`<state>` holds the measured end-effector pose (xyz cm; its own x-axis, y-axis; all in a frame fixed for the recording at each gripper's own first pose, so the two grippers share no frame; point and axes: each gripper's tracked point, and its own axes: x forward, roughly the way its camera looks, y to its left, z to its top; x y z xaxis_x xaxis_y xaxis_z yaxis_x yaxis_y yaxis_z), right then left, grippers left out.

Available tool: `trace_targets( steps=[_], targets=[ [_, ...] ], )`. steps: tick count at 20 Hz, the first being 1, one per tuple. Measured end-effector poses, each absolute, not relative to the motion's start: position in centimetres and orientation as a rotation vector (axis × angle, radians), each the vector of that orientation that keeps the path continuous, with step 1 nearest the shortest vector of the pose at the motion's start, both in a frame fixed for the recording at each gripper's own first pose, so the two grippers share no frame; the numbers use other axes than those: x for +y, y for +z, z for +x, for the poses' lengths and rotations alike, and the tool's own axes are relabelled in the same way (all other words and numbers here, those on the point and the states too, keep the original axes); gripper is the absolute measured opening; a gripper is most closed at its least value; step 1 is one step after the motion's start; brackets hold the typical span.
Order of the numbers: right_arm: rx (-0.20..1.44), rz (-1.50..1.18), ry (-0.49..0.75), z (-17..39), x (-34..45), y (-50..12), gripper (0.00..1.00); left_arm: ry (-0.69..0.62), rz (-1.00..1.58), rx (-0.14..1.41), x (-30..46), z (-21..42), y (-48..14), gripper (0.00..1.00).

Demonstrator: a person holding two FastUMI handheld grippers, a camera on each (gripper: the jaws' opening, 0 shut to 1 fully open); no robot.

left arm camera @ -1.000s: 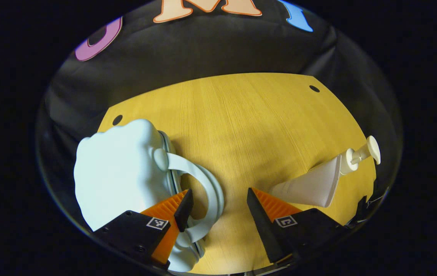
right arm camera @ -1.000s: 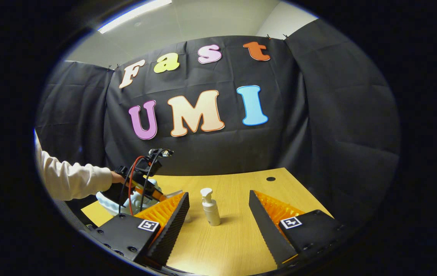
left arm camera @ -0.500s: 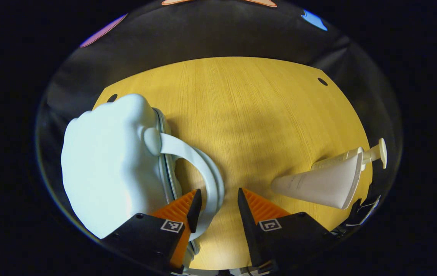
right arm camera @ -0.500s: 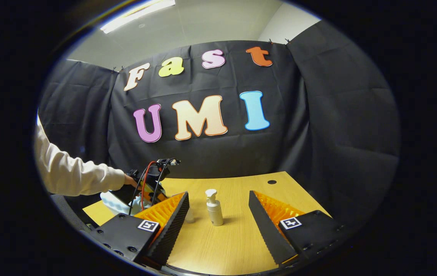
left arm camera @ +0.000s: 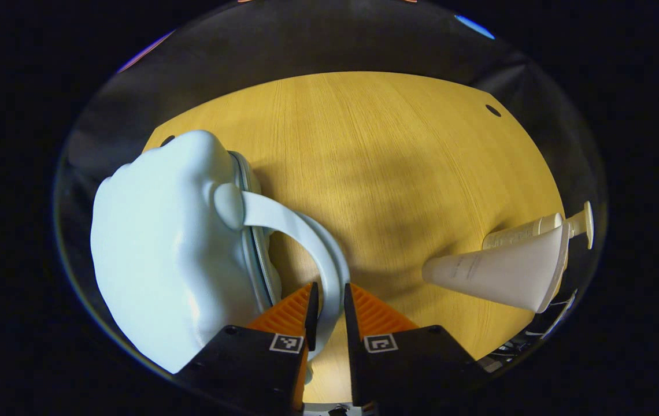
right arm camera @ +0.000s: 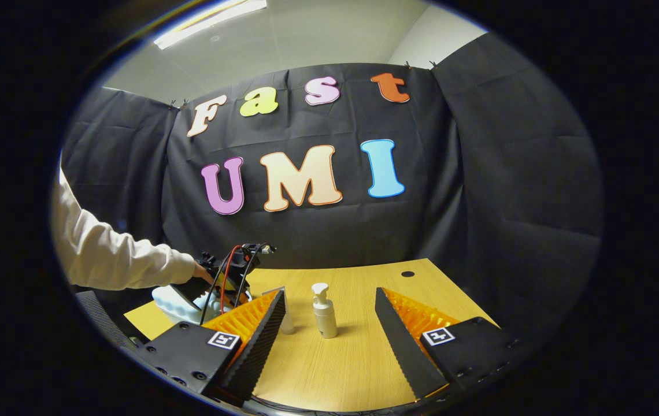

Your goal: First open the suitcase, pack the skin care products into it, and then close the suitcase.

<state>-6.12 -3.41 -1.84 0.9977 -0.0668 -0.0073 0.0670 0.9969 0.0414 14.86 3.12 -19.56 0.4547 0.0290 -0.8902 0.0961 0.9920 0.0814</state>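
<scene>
In the left gripper view a pale blue hard-shell suitcase [left arm camera: 162, 248] lies closed on the wooden table [left arm camera: 393, 150], its curved handle [left arm camera: 300, 231] arching toward me. My left gripper [left arm camera: 328, 287] is shut on that handle, which runs between both fingers. A white tube [left arm camera: 503, 271] and a white pump bottle [left arm camera: 537, 228] stand at the right. In the right gripper view my right gripper [right arm camera: 329, 293] hangs open above the table, with the pump bottle [right arm camera: 324, 312] standing farther off. The left gripper [right arm camera: 225, 277] sits over the suitcase [right arm camera: 170, 301] at the left.
A person's light sleeve [right arm camera: 115, 260] reaches in from the left toward the left gripper. The table [right arm camera: 352, 358] has a small round hole [right arm camera: 407, 274] near its far right corner. Black cloth walls close the booth behind and at the sides.
My left gripper has moved onto the suitcase handle and its fingers have closed from wide open to pinching the handle. The right gripper has stayed open and nearly still.
</scene>
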Motion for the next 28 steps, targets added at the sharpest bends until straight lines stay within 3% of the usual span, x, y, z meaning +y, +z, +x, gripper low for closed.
trace_targets(
  steps=[1,7,17,28],
  targets=[
    [0.007,0.041,-0.069,-6.1,-3.5,-2.0,0.99,-0.048,0.123,1.109,3.0,14.9,-19.7,0.18],
    [0.014,0.034,-0.084,-6.2,-4.0,-2.0,0.98,-0.078,0.158,1.133,3.0,14.7,-19.7,0.02],
    [0.061,0.025,0.001,-5.0,-2.6,-2.4,0.98,-0.112,0.102,0.978,1.2,14.5,-15.0,0.00],
    [0.066,0.016,0.088,-1.2,-1.1,-1.1,0.98,-0.076,-0.215,0.614,6.5,10.7,0.3,0.01]
  ],
)
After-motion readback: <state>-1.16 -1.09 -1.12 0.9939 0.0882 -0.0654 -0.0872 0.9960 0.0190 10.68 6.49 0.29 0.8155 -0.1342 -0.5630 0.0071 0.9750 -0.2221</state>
